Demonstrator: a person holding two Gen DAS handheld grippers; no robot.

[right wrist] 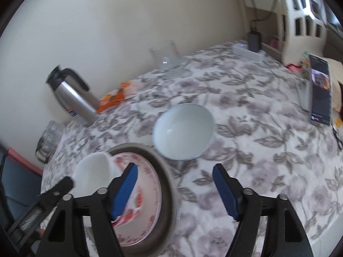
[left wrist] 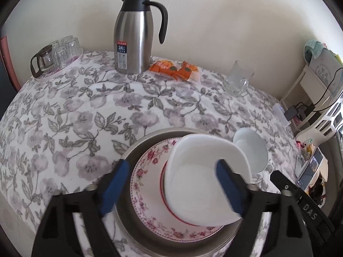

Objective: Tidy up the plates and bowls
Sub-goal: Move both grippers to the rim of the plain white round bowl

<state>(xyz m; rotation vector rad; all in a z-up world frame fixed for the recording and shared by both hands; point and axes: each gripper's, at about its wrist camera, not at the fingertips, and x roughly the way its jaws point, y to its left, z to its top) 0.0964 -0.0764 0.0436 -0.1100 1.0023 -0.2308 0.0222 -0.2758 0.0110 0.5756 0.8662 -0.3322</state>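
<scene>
On the flowered surface (left wrist: 85, 111) sits a stack: a grey metal tray (left wrist: 141, 147) at the bottom, a floral plate (left wrist: 145, 171) on it, and a white dish (left wrist: 199, 175) on the plate, tilted and overhanging toward the plate's right side. Over this stack hangs the left gripper (left wrist: 171, 188), its jaws standing wide; one blue pad (left wrist: 113, 188) lies over the tray's left rim, the other overlaps the dish's right edge, and neither presses on anything.

Just right of the stack, a round white bowl (right wrist: 184, 130) rests upright on the cloth, close to the tray's rim but whether it touches cannot be told. Near it the right gripper (right wrist: 173, 190) also has its jaws wide, with nothing between them but bare cloth and the tray's edge; its left pad (right wrist: 124, 192) overlaps the plate. The right wrist view is blurred.

At the far edge by the wall stand a steel flask (left wrist: 133, 36), orange packets (left wrist: 173, 68), a glass mug (left wrist: 238, 79), and a group of upturned glasses (left wrist: 62, 49). A phone (right wrist: 320, 90) lies at the right.
</scene>
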